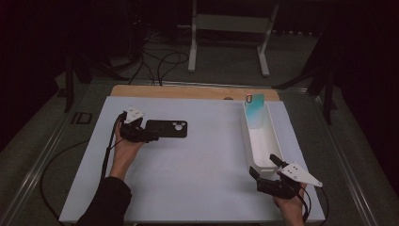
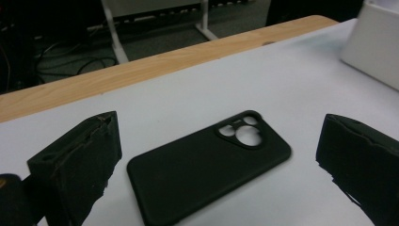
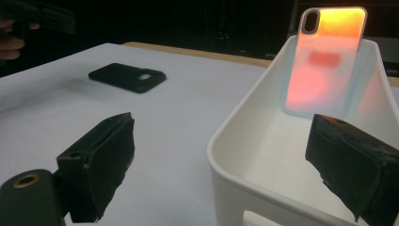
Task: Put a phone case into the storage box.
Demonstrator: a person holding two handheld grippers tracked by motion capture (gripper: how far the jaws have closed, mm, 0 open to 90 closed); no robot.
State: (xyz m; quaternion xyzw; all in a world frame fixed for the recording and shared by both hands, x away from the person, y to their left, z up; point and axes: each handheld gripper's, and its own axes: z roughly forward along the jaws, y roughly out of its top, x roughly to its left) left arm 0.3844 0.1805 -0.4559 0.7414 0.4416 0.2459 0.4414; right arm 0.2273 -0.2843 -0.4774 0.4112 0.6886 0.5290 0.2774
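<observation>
A black phone case (image 1: 166,128) lies flat on the white table top (image 1: 197,160), camera cutout to the right. My left gripper (image 1: 147,133) is open at the case's left end, and in the left gripper view the case (image 2: 207,165) lies between the jaws, untouched. A long white bin (image 1: 260,136) stands at the right with a shiny phone case (image 1: 254,111) leaning against its far end; that case (image 3: 324,61) glows orange-pink in the right gripper view. My right gripper (image 1: 263,167) is open at the bin's near end, its jaws on either side of the bin's near wall (image 3: 254,183).
A wooden strip (image 1: 193,92) runs along the table's far edge. Behind it are a white stand (image 1: 230,33) and loose cables (image 1: 160,61) on the floor. The black case (image 3: 127,76) and the other hand (image 3: 14,40) appear far off in the right gripper view.
</observation>
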